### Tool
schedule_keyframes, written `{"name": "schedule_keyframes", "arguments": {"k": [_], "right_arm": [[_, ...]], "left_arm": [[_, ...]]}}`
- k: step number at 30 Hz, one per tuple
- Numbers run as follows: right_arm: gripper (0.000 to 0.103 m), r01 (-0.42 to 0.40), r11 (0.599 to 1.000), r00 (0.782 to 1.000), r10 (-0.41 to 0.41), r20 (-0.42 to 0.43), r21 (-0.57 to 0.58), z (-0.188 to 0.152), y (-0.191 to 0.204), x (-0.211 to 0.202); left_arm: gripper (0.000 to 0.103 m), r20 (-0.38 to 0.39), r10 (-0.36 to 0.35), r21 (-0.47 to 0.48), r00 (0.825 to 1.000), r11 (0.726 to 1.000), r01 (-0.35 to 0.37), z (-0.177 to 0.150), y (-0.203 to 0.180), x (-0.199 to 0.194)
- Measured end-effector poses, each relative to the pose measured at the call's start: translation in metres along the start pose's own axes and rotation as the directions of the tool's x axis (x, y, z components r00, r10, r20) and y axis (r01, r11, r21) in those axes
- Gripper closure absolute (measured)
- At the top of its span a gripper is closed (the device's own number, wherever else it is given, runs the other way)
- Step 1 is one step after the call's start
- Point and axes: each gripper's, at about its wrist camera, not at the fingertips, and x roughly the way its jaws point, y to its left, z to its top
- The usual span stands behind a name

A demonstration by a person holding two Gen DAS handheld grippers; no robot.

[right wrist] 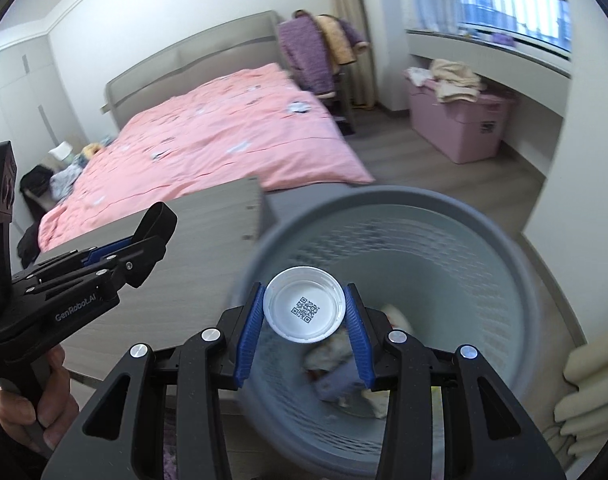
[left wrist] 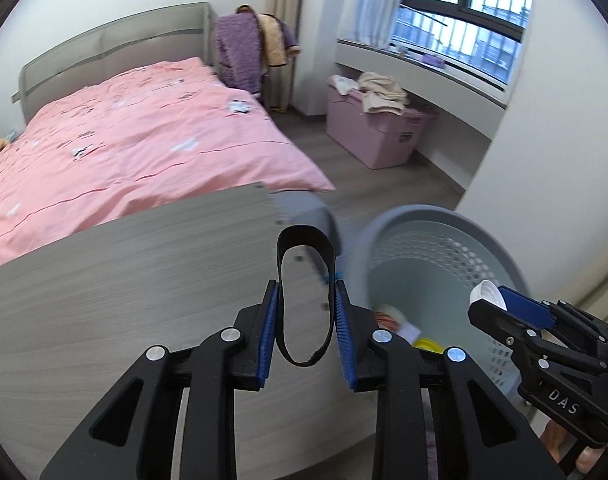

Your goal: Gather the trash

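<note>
A black loop strap (left wrist: 304, 296) stands upright, pinched at both sides. A white lid (right wrist: 304, 307) bearing a QR code hangs above the grey perforated bin (right wrist: 484, 236) holding scraps.

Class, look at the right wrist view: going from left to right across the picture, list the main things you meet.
Left tongs → pink bed → white lid held in the right tongs → grey basket → pink storage box.
</note>
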Motion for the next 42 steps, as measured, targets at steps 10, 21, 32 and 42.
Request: {"name": "schedule_keyframes", "arguments": {"k": [10, 21, 32, 42], "right_arm": [[0.062, 0.045, 0.994, 0.999, -0.046, 0.000, 0.095, -0.012, -0.065, -0.001], [0.053, 0.042, 0.990, 0.999, -0.043, 0.008, 0.134, -0.019, -0.089, -0.004], [0.045, 0.038, 0.989, 0.999, -0.041, 0.023, 0.145, -0.019, -0.093, -0.008], [0.037, 0.041, 0.988, 0.998, -0.046, 0.033, 0.148, -0.018, -0.096, -0.011]], "left_arm": [[0.076, -0.051, -0.011, 0.105, 0.999, 0.994, 0.016, -0.001, -0.068, 0.032], [0.049, -0.058, 0.004, 0.139, 0.998, 0.990, 0.004, -0.004, -0.091, 0.037], [0.040, -0.058, 0.017, 0.132, 0.998, 0.991, -0.009, -0.005, -0.093, 0.037], [0.033, -0.051, 0.030, 0.129, 0.998, 0.991, -0.023, -0.006, -0.094, 0.034]]}}
